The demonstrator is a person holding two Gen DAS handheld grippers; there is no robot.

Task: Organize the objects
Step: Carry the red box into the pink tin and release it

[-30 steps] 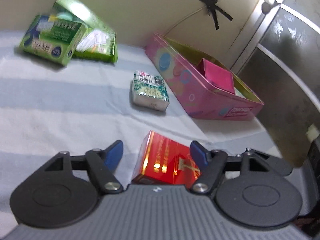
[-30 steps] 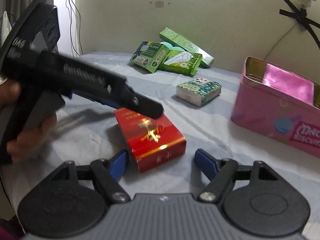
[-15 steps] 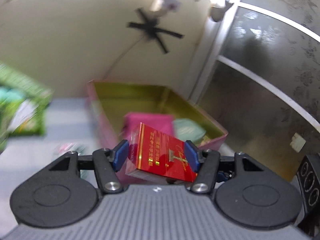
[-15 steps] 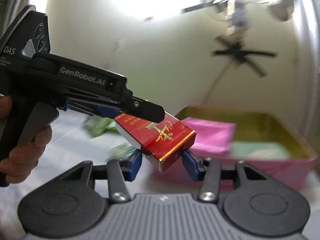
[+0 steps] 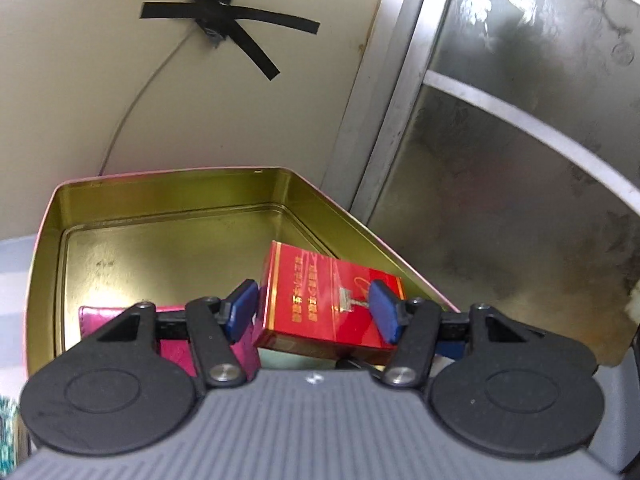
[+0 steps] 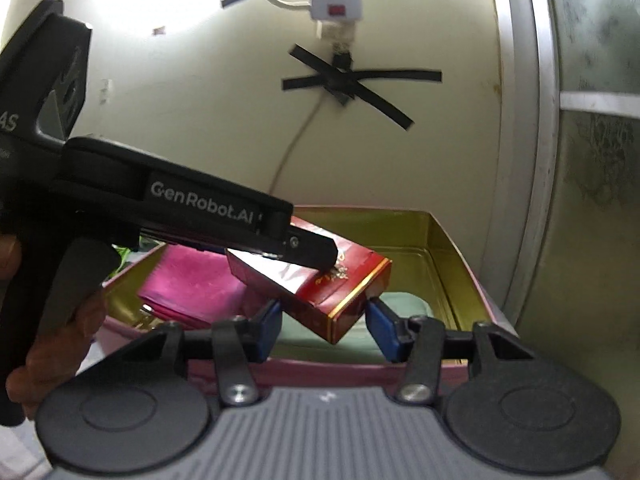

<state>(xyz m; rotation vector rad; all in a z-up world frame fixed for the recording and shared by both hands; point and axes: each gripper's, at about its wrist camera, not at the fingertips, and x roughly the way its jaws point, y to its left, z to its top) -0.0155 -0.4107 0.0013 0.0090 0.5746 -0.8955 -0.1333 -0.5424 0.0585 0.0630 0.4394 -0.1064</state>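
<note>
A red box [image 5: 332,300] with gold print hangs over the open pink tin [image 5: 44,240], whose inside is gold. My left gripper [image 5: 314,314] is shut on the red box across its sides. My right gripper [image 6: 326,326] is shut on the same red box [image 6: 340,292] from the near side, its blue pads [image 6: 380,330] against the box's lower corner. The left gripper's black body [image 6: 180,216] crosses the right wrist view above the box. A magenta packet [image 6: 188,288] and a pale green item [image 6: 404,306] lie inside the tin [image 6: 444,240].
A beige wall with black tape and a cable [image 5: 216,28] stands right behind the tin. A frosted glass door with a metal frame [image 5: 500,128] is at the right. A patterned packet's edge [image 5: 8,436] shows at the lower left.
Both grippers have carried the red box from the cloth-covered table up and over the pink tin. The box now hangs lower inside the tin's rim than half a second ago.
</note>
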